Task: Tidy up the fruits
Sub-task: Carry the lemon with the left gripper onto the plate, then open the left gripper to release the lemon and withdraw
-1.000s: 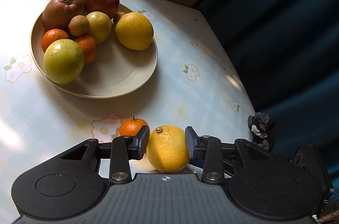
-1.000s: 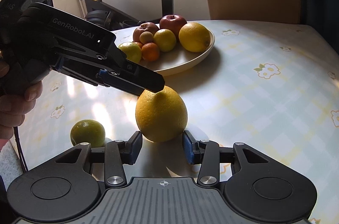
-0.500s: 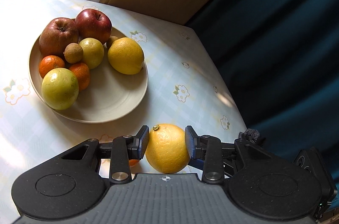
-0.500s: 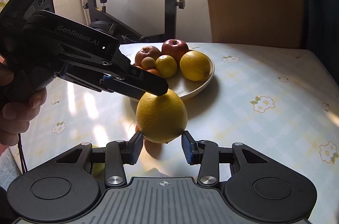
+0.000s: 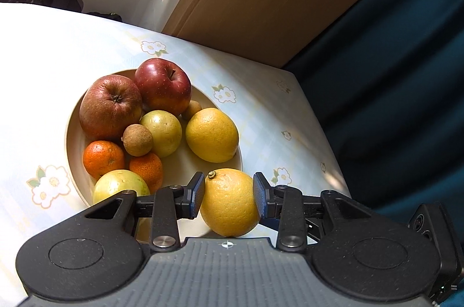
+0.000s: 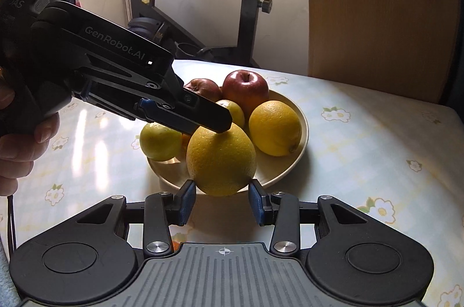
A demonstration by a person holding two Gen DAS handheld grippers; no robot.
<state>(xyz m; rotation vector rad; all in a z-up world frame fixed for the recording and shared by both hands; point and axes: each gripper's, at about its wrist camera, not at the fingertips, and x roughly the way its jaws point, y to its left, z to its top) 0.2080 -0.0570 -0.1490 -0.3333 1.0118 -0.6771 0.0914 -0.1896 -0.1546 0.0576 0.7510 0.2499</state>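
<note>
A large yellow orange hangs just above the near rim of the beige plate, off the table. My left gripper is shut on its sides, beside the stem end. In the right wrist view, the left gripper comes in from the left, gripping the orange near its top. My right gripper has its pad tips against the orange's lower sides. The plate holds two red apples, another yellow orange, two mandarins, green-yellow fruits and small brown ones.
A floral tablecloth covers the table. A person's hand grips the left tool. An exercise bike and a wooden panel stand behind; a dark curtain runs past the right table edge. A mandarin peeks out under my right gripper.
Both grippers rose off the table with the yellow orange and carried it to the plate's near rim. The green fruit and mandarin on the table slid out of view.
</note>
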